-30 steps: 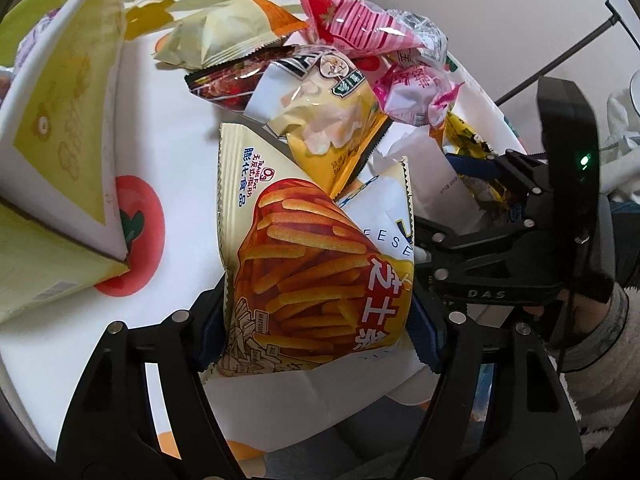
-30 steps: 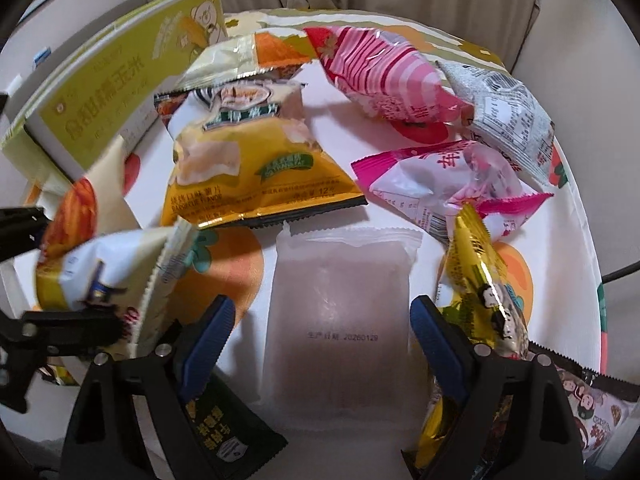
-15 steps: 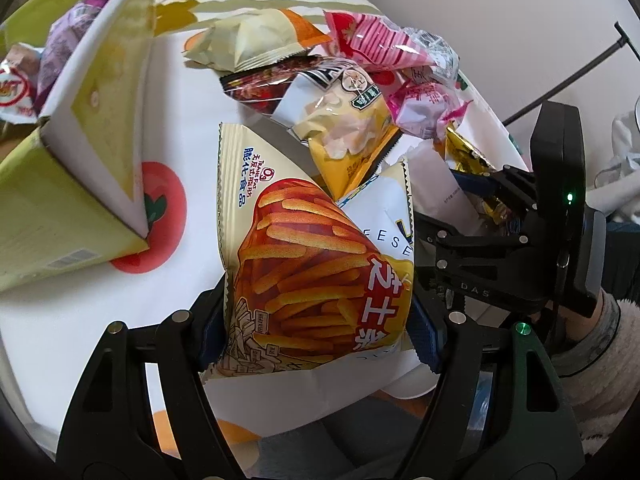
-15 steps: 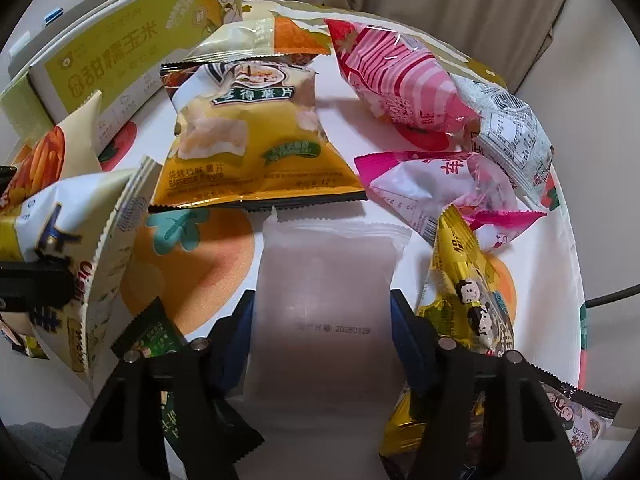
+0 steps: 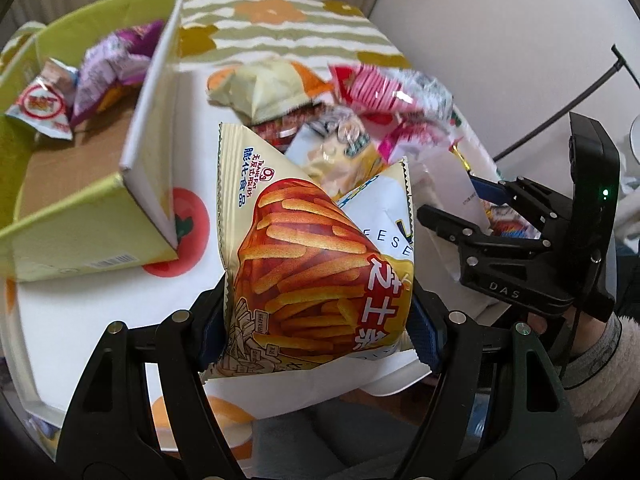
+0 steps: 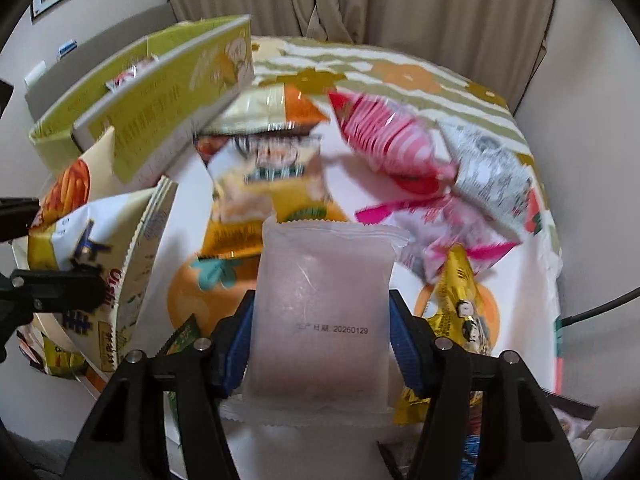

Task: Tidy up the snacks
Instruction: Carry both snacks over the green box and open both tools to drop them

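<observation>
My left hand-held gripper [image 5: 320, 326] is clamped on one puffy foil bag of cheese sticks [image 5: 316, 268], orange and cream with crimped, saw-toothed edges, pinched between both blue ribbed pads and lifted off the worktop [image 5: 104, 304]. My right hand-held gripper [image 6: 320, 338] has its jaws closed on one flat, frosted translucent pouch [image 6: 322, 308], rectangular, with a printed date line on its face; it also hangs clear of the surface.

From the left wrist I see the right hand-held gripper's black frame and a fuzzy pale sleeve [image 5: 600, 368] behind it. To the left stands one green cardboard box [image 5: 100, 204], open-topped, with three crinkly packets inside, as far as I can count.

Beyond the pouch, the round worktop wears a glossy cloth printed with oranges and stripes. Loose on it lie one yellow chip bag [image 6: 272, 188], one pink-striped bag [image 6: 384, 140], one silvery packet [image 6: 488, 168], one pink-edged wrapper [image 6: 440, 216] and one gold cartoon packet [image 6: 460, 304]. Beige curtains [image 6: 360, 0] hang behind.
</observation>
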Tool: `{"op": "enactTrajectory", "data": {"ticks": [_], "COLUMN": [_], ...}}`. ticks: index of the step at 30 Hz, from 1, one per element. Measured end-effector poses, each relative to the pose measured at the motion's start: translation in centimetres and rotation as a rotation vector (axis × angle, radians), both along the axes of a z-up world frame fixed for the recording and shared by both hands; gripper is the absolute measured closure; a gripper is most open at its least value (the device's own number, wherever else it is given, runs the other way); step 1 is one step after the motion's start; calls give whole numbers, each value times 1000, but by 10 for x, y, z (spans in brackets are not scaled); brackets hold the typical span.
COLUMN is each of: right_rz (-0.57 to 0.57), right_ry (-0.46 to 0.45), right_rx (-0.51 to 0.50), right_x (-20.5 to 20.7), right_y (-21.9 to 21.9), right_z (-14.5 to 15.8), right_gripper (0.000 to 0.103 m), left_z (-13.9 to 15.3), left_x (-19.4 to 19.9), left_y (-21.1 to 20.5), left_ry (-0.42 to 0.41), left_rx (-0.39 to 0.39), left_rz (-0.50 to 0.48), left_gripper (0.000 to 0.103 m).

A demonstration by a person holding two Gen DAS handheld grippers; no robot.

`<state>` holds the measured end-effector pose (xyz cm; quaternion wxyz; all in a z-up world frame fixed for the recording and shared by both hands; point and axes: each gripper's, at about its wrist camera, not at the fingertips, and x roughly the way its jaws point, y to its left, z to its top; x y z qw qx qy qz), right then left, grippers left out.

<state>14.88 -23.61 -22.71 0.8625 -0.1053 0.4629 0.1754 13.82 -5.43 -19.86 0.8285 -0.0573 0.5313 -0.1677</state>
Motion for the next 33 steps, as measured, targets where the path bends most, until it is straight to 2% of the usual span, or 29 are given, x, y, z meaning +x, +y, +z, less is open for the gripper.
{"op": "enactTrajectory", "data": {"ticks": [6,11,18,27,33], "right_rz": [7,56,113,184,225], "right_ry": [-62,-118,-185,-234,-216], "right_rx": [37,71,114,168,191], "right_x": [6,11,23,48,71], "right_y": [-10,-10,9,89,159], "right_z": [40,79,124,160,162], "right_gripper": [46,46,46,46,46], "left_z": [37,71,111,127,105], "left_x": [-6,-9,5,49,85], "left_y": [6,18,63,154,210], "left_ry": [-69,-144,-217,-220,-135], "left_rx": [-7,0,11,47,83], "left_rz": [70,143,248,313,300], "left_gripper": [31,31,31,31,31]}}
